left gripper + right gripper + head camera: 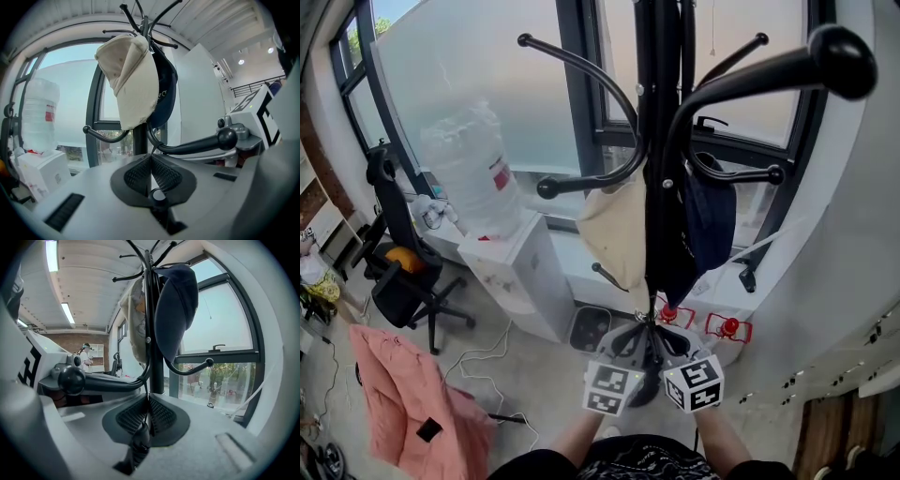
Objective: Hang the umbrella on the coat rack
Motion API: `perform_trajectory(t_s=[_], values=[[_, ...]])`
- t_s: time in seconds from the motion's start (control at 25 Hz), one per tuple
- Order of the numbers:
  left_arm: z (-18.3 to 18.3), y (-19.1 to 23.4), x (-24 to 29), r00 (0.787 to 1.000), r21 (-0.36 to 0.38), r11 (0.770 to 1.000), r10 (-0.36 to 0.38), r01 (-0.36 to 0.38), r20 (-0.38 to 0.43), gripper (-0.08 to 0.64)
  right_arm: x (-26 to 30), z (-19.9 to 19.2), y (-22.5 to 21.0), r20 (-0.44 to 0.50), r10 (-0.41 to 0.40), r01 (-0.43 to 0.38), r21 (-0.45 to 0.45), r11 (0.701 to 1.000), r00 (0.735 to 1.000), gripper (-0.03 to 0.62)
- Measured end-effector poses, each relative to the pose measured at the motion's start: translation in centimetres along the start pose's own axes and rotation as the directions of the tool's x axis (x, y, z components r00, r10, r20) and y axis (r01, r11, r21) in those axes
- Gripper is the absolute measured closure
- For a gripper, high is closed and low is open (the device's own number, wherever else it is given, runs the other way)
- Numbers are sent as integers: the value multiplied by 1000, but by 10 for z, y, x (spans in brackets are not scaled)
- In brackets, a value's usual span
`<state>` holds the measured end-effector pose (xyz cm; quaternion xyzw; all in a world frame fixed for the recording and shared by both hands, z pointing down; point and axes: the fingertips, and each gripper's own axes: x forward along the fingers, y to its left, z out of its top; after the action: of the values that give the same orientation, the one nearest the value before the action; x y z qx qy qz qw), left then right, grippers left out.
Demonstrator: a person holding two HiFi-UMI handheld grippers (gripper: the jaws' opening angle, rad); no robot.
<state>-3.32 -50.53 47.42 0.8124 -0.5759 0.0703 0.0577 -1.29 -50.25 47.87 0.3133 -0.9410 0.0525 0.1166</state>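
**A:** Since the count begins at the tongs, we enter the left gripper (pixel 151 161) first. Its jaws are pressed together, pinching a thin dark strap (pixel 146 385).

**B:** We log the right gripper (pixel 148 401) likewise, with its pads closed on that same strap. In the head view the two tools sit just beside each other, low in front of the rack.

**A:** Item, umbrella (pixel 137 444). We see only a black stub at the root of the right jaws, below the pinch. The rest we cannot make out.

**B:** Strap, upper end. It runs up to a ball-tipped hook arm (pixel 112 383) low on the coat rack (pixel 157 362), just beyond both pairs of jaws. Whether it lies over the arm or only against it, we cannot tell.

**A:** On the rack's higher hooks we list one cream cap (pixel 133 79) and one navy cap (pixel 176 310), on either side of the black pole.

**B:** Behind the rack is a dark-framed window (pixel 220 352). To its left in the head view we list:
- a white water dispenser (pixel 511 272) with an upturned bottle
- a black office chair (pixel 403 272)
- a pink garment (pixel 403 394) on the floor
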Motion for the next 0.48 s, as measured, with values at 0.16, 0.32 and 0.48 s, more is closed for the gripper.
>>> perform_trajectory(t_s=[0.16,0.32,0.48], values=[[-4,-2,0,1000,-40,999,-14,14,6,549,2,-7,2,-16,18,-18,37,999,1000,577],[-6,-4,0,999,-30,999,-33,34,10,548,1,-11,0,-23,39,-37,59,998,999,571],[-8,-4,-3,999,-48,998,-45,46,12,545,-1,-13,0,-22,36,-34,67,997,999,544]])
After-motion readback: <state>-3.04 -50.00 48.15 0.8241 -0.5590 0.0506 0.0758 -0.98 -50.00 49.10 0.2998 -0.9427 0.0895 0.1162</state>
